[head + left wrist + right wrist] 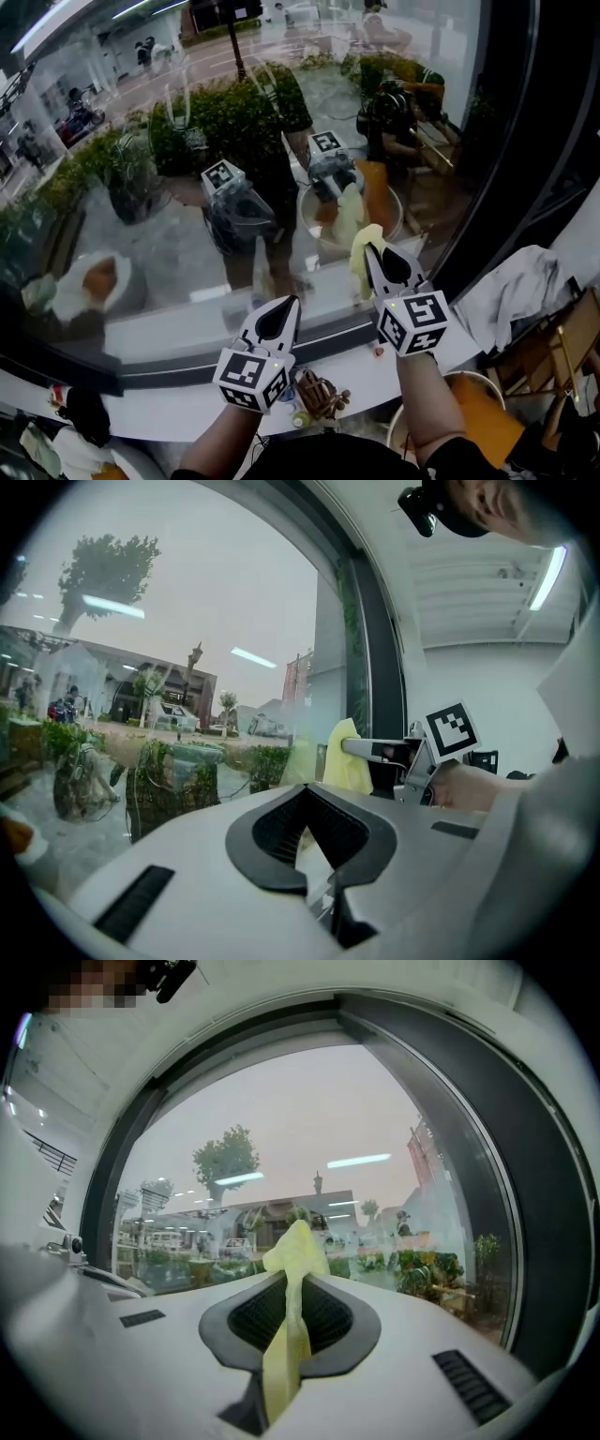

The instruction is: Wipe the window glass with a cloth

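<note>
The window glass (187, 141) fills the head view, full of reflections. My right gripper (371, 249) is shut on a yellow cloth (360, 255), whose bunched end sticks up past the tips close to the pane, low at its right side; contact cannot be judged. In the right gripper view the cloth (292, 1252) runs up between the pads of that gripper (296, 1283) towards the glass (309, 1138). My left gripper (291, 302) hovers lower left over the sill, shut with nothing in it. The left gripper view has its own tips (309, 797) and, beyond them, the cloth (341, 761) by the glass (187, 649).
A white sill (178, 323) runs under the pane, and a dark frame post (511, 178) bounds it on the right. A small brown object (319, 394) lies on the ledge below. White fabric (525, 286) hangs over a wooden chair (567, 352) at right, near an orange-lined bowl (483, 417).
</note>
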`<state>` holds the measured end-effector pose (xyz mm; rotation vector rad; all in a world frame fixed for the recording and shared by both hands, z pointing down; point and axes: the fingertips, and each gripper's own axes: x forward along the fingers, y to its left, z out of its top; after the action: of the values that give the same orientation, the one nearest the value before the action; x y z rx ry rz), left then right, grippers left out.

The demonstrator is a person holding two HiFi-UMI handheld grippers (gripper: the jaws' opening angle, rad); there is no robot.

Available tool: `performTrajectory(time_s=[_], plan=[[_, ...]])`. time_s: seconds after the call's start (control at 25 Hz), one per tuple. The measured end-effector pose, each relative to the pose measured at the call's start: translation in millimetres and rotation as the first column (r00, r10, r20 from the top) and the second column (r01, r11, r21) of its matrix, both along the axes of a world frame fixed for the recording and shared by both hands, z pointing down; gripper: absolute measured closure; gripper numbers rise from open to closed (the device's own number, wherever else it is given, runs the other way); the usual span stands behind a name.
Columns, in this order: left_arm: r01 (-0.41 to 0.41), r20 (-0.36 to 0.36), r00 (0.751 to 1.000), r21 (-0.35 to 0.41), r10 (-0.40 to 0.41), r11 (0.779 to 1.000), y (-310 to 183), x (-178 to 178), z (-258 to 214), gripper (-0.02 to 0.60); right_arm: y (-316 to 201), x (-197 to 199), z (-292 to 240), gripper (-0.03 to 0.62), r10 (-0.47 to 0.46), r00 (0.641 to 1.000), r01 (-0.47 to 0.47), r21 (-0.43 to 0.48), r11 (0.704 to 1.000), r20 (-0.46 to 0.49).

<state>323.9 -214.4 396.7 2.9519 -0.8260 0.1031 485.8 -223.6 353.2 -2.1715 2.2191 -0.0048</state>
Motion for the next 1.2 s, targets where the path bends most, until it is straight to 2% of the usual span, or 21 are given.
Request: performTrajectory(time_s=[0.24, 0.64, 0.92, 1.2], plan=[[-0.006, -0.037, 0.999, 0.008, 0.006, 1.000, -1.0, -3.0, -19.0, 0.574, -3.2, -3.8, -17.3, 0.540, 0.007, 1.000, -0.007, 0.032, 0.999, -0.007], [0.019, -0.035, 0.999, 0.010, -0.019, 1.000, 0.9, -13.0, -15.6, 0.574, -19.5, -5.1, -12.0, 0.540, 0.018, 1.000, -0.018, 0.032, 0.999, 0.001], [0.066, -0.035, 0.997, 0.006, -0.066, 0.998, -9.9, -40.6, -22.9, 0.574, -28.1, -20.0, -21.5, 0.542, 0.031, 0.999, -0.031, 0.044, 0.999, 0.014], [0.099, -0.041, 0.994, 0.003, -0.099, 0.995, -24.5, -95.9, -24.1, 0.574, -43.3, -71.5, -30.6, 0.542, 0.026, 0.999, -0.028, 0.072, 0.997, 0.027]])
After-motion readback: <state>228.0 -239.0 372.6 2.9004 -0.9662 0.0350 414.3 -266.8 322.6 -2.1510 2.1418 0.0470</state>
